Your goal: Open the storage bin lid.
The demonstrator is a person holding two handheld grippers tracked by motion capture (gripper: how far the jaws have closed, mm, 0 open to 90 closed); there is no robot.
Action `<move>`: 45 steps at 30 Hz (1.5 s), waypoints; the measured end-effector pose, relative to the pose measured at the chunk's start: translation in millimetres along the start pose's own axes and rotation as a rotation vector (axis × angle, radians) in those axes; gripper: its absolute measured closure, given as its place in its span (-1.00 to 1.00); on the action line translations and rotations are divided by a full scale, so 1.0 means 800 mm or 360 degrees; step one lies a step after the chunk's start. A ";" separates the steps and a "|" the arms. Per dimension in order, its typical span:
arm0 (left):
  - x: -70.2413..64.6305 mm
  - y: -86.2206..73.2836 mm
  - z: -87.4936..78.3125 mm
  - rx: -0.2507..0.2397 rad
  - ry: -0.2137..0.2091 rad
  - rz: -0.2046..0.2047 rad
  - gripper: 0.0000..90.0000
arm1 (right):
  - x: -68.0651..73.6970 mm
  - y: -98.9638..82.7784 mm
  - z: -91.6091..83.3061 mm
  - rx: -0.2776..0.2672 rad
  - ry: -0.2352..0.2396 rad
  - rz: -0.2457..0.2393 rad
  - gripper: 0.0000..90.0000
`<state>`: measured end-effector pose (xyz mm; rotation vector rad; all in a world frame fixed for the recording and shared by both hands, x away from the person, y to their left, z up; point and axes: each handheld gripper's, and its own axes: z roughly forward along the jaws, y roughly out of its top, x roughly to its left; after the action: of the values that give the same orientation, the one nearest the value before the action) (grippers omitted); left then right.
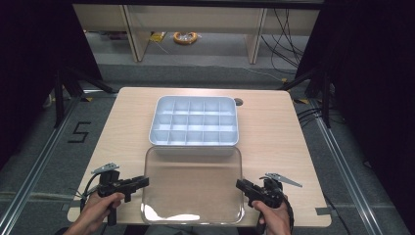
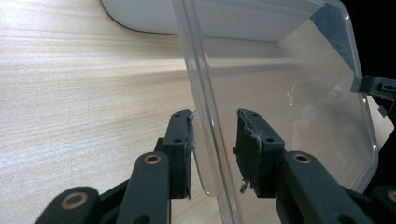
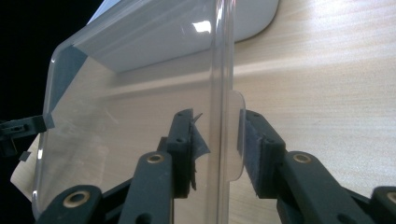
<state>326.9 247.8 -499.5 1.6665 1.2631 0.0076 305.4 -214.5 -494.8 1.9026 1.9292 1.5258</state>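
Observation:
A clear plastic lid [image 1: 193,181] lies flat on the table, just in front of a white compartment tray [image 1: 194,122]. My left gripper [image 1: 146,182] sits at the lid's left edge and my right gripper [image 1: 239,184] at its right edge. In the left gripper view the lid's rim [image 2: 205,93] runs between the jaws of the left gripper [image 2: 214,135], with a gap on each side. In the right gripper view the rim and its small tab [image 3: 236,121] stand between the jaws of the right gripper [image 3: 217,135], close to the pads but not squeezed.
The wooden table [image 1: 274,127] has bare room on both sides of the tray. A small round hole [image 1: 238,102] sits behind the tray's right corner. Dark curtains and stands flank the table; desks and cables lie on the floor beyond.

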 end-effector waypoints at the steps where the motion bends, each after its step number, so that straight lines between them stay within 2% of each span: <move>1: 0.000 0.000 0.000 0.0007 0.0010 0.0001 0.45 | 0.000 0.000 0.000 0.0000 0.0000 0.0000 0.48; 2: 0.002 -0.001 0.001 0.0003 0.0000 -0.0002 0.45 | -0.004 0.000 0.000 -0.0002 -0.0018 -0.0070 0.48; 3: 0.002 -0.001 0.001 0.0021 0.0014 -0.0005 0.45 | -0.003 -0.001 0.003 0.0002 0.0007 -0.0040 0.48; 4: 0.002 -0.003 0.003 0.0002 0.0031 -0.0011 0.45 | -0.005 -0.002 0.005 -0.0007 -0.0007 -0.0069 0.47; 5: 0.003 -0.003 0.003 0.0033 0.0027 -0.0018 0.44 | -0.006 -0.002 0.006 0.0006 -0.0015 -0.0091 0.47; 6: 0.005 -0.004 0.004 0.0040 0.0014 -0.0025 0.43 | -0.006 -0.003 0.006 0.0013 -0.0007 -0.0077 0.46; 7: 0.005 -0.005 0.005 0.0031 0.0029 -0.0032 0.44 | -0.002 -0.004 0.006 0.0038 -0.0023 -0.0003 0.46; 10: 0.005 -0.005 0.006 0.0026 0.0035 -0.0027 0.43 | -0.007 -0.006 0.009 0.0052 -0.0036 -0.0058 0.45; 13: 0.009 -0.005 0.007 0.0046 0.0031 -0.0051 0.43 | -0.009 -0.006 0.011 0.0050 -0.0048 -0.0103 0.44; 14: 0.010 -0.005 0.008 0.0055 0.0027 -0.0058 0.42 | -0.005 -0.008 0.012 0.0068 -0.0044 -0.0012 0.43; 15: 0.010 -0.005 0.009 0.0066 0.0037 -0.0062 0.42 | -0.005 -0.008 0.012 0.0068 -0.0044 -0.0012 0.43; 16: 0.012 -0.005 0.010 0.0067 0.0030 -0.0061 0.42 | -0.011 -0.008 0.014 0.0068 -0.0052 -0.0097 0.43; 17: 0.014 -0.005 0.009 0.0093 0.0052 -0.0033 0.42 | -0.010 -0.008 0.014 0.0078 -0.0038 -0.0072 0.43; 18: 0.013 -0.005 0.012 0.0066 0.0038 -0.0071 0.41 | -0.012 -0.008 0.017 0.0077 -0.0053 -0.0088 0.43; 20: 0.014 -0.005 0.013 0.0083 0.0037 -0.0074 0.41 | -0.013 -0.008 0.018 0.0078 -0.0055 -0.0077 0.42; 21: 0.016 -0.004 0.011 0.0129 0.0039 -0.0031 0.41 | -0.009 -0.008 0.018 0.0089 -0.0054 0.0000 0.42; 22: 0.016 -0.004 0.012 0.0125 0.0043 -0.0033 0.41 | -0.010 -0.008 0.018 0.0099 -0.0056 -0.0014 0.42; 23: 0.015 -0.004 0.014 0.0098 0.0045 -0.0068 0.41 | -0.014 -0.007 0.020 0.0085 -0.0052 -0.0071 0.42; 26: 0.016 -0.004 0.016 0.0107 0.0054 -0.0077 0.40 | -0.015 -0.007 0.023 0.0089 -0.0050 -0.0072 0.41; 27: 0.015 -0.005 0.017 0.0100 0.0071 -0.0078 0.39 | -0.013 -0.007 0.023 0.0100 -0.0060 -0.0027 0.41; 28: 0.016 -0.005 0.018 0.0108 0.0057 -0.0084 0.39 | -0.016 -0.007 0.024 0.0088 -0.0064 -0.0072 0.41; 29: 0.016 -0.004 0.018 0.0123 0.0056 -0.0079 0.38 | -0.015 -0.007 0.022 0.0113 -0.0056 -0.0054 0.40; 31: 0.016 -0.004 0.019 0.0125 0.0058 -0.0079 0.38 | -0.018 -0.008 0.026 0.0099 -0.0051 -0.0084 0.40; 34: 0.016 -0.005 0.020 0.0114 0.0076 -0.0071 0.37 | -0.018 -0.007 0.027 0.0107 -0.0061 -0.0088 0.39; 35: 0.016 -0.005 0.020 0.0144 0.0072 -0.0056 0.36 | -0.018 -0.008 0.026 0.0121 -0.0068 -0.0074 0.39; 39: 0.014 -0.006 0.022 0.0158 0.0099 -0.0034 0.32 | -0.017 -0.008 0.028 0.0121 -0.0093 -0.0074 0.37; 40: 0.014 -0.006 0.023 0.0163 0.0109 -0.0021 0.31 | -0.013 -0.009 0.028 0.0143 -0.0087 -0.0018 0.36; 42: 0.014 -0.006 0.024 0.0164 0.0111 -0.0013 0.31 | -0.013 -0.009 0.029 0.0152 -0.0102 -0.0017 0.36; 43: 0.014 -0.006 0.024 0.0166 0.0113 -0.0014 0.30 | -0.013 -0.009 0.029 0.0147 -0.0102 -0.0017 0.36; 44: 0.014 -0.006 0.024 0.0169 0.0117 -0.0014 0.30 | -0.017 -0.008 0.030 0.0134 -0.0105 -0.0086 0.36; 45: 0.014 -0.005 0.025 0.0180 0.0123 -0.0001 0.29 | -0.017 -0.008 0.031 0.0129 -0.0106 -0.0078 0.37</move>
<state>339.4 242.1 -518.1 1.7772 1.3431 0.0000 319.3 -209.4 -519.6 1.8952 2.0230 1.3738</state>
